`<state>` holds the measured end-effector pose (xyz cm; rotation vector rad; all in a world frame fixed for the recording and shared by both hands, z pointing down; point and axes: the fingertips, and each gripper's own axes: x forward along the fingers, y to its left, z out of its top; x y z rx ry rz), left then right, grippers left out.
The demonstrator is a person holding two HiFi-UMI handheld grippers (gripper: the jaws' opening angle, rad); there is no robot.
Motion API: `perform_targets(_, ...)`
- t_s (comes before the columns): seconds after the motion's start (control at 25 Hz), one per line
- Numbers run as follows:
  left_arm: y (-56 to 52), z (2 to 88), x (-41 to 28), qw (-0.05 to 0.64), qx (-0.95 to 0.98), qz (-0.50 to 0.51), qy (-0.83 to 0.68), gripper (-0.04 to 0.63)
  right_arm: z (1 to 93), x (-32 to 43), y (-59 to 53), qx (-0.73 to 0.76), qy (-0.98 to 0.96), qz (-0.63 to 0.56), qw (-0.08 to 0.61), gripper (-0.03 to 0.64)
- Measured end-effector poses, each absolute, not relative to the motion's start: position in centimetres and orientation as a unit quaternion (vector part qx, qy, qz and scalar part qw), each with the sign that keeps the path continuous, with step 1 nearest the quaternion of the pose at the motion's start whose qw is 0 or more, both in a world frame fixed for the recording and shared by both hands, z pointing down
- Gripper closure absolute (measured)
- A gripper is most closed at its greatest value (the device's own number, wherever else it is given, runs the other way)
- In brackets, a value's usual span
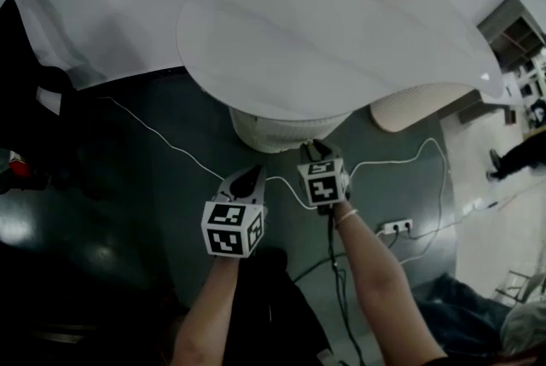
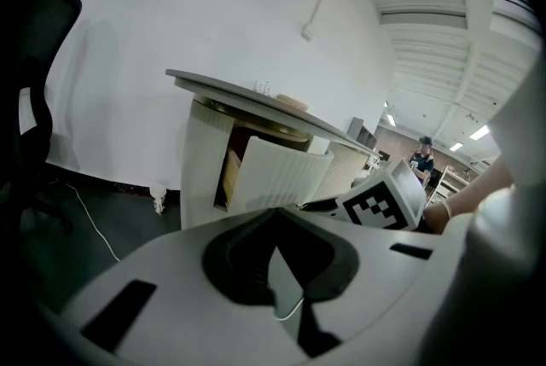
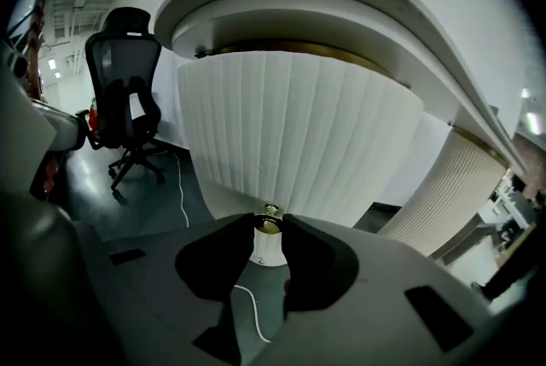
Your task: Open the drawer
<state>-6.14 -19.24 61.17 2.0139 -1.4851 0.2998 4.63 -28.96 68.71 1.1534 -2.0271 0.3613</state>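
The drawer [image 3: 290, 125] is set under the round table [image 1: 341, 31], and its small brass knob [image 3: 271, 217] is clasped between the jaw tips of the right gripper [image 1: 317, 153], which are drawn in onto it from both sides. In the left gripper view the curved front is seen standing off from the pedestal [image 2: 200, 159], with a wooden side [image 2: 229, 175] and a dark gap exposed behind it. The drawer is therefore judged partly open, with the rest of the pull left to be made.

The front is formed as a convex shell of matte white, closely ribbed with vertical flutes; the knob is rounded, polished and yellow-metallic. The tabletop is smooth, pale and thin-edged.

The left gripper [image 1: 249, 183] is held just beside the right one, its jaws brought together with nothing between them. A thin white cable [image 1: 162, 138] is laid across the dark, slightly glossy floor [image 1: 128, 211].
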Motion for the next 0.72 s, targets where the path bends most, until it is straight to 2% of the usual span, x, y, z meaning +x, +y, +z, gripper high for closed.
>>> perform_targets(0.72,-16.0,61.7,-4.9,0.346,0.749,0.142,-0.546,0.592,69.1,7.6,-22.4,0.447,-0.784,0.173,0.394,0.517)
